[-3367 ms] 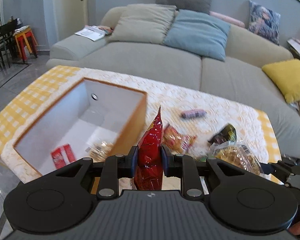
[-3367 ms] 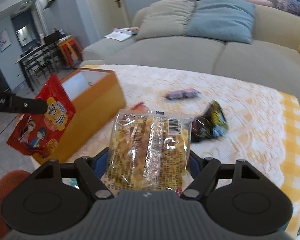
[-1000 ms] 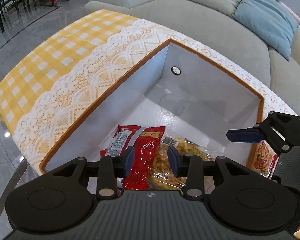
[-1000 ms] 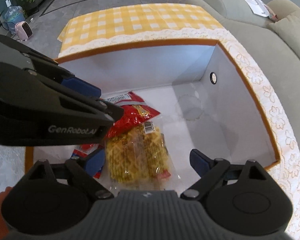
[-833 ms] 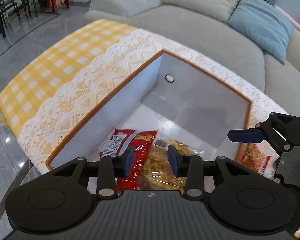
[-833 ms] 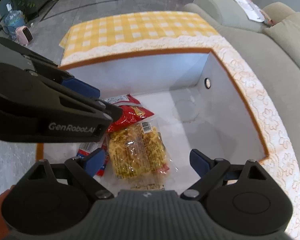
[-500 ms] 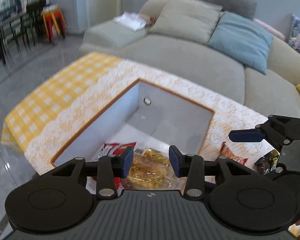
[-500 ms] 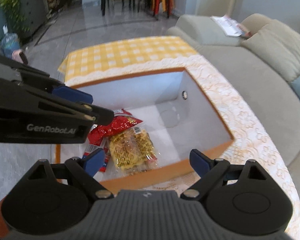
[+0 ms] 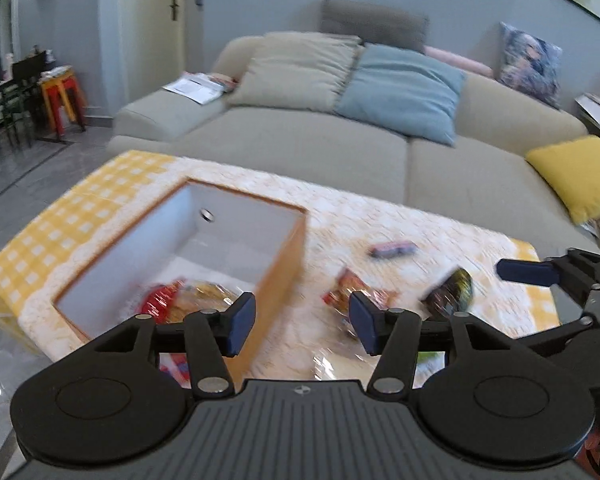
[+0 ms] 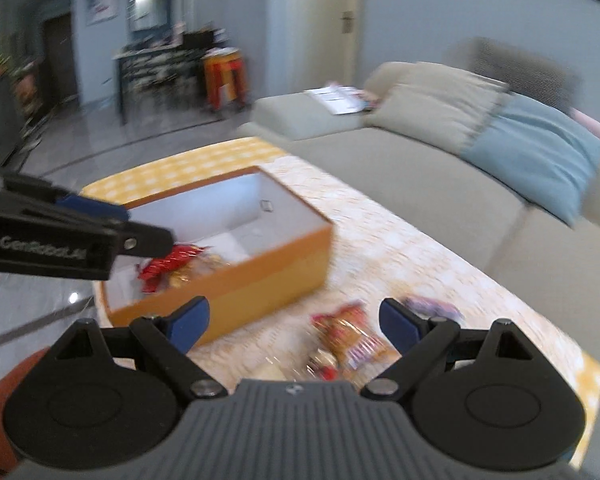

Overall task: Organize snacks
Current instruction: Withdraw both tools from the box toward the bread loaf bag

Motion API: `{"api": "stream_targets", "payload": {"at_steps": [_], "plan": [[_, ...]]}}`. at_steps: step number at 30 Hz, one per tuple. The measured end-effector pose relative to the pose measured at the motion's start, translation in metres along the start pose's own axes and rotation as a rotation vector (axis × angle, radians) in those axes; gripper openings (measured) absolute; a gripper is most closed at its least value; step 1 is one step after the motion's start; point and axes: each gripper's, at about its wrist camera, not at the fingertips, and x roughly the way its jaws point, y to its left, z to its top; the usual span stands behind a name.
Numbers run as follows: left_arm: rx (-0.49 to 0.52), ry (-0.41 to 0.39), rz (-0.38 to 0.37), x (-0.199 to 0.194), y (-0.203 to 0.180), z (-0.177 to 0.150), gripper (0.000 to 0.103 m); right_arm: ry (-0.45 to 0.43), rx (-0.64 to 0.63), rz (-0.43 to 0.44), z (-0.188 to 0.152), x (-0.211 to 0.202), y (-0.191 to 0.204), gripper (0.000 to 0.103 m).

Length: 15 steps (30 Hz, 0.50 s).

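An open orange box (image 9: 288, 264) with a white inside stands on the table's left part; it also shows in the right wrist view (image 10: 260, 276). A red bag (image 9: 160, 300) and a yellow noodle pack (image 9: 212, 296) lie in its near end. My left gripper (image 9: 302, 322) is open and empty above the box's right wall. My right gripper (image 10: 294, 324) is open and empty over the table to the right of the box. Loose on the cloth lie a red-orange snack (image 9: 346, 286), a dark packet (image 9: 454, 292) and a purple bar (image 9: 392, 248).
The table carries a yellow checked cloth with a lace cover (image 9: 380, 216). A grey sofa with cushions (image 9: 300, 140) runs behind it. A clear wrapped pack (image 9: 336, 364) lies near the front edge. Dining chairs and a red stool (image 9: 62, 100) stand far left.
Both grippers let go of their snacks in the box, opened, and rose back and to the right. The red bag and noodle pack stay in the box.
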Motion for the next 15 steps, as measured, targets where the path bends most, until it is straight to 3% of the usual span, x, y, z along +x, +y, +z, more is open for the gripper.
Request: {"api": "stream_targets", "payload": {"at_steps": [7,13,15], "plan": [[0.028,0.12,-0.013,0.027,-0.027,-0.031,0.064,0.004,0.1,-0.155,-0.066,-0.027,-0.034,0.09],[0.019,0.203,-0.007,0.054,-0.033,-0.057,0.064,0.054,0.235,-0.201,-0.112,-0.025,-0.049,0.088],[0.025,0.217,-0.002,0.06,-0.035,-0.066,0.064,0.076,0.261,-0.193,-0.121,-0.02,-0.049,0.082]]}}
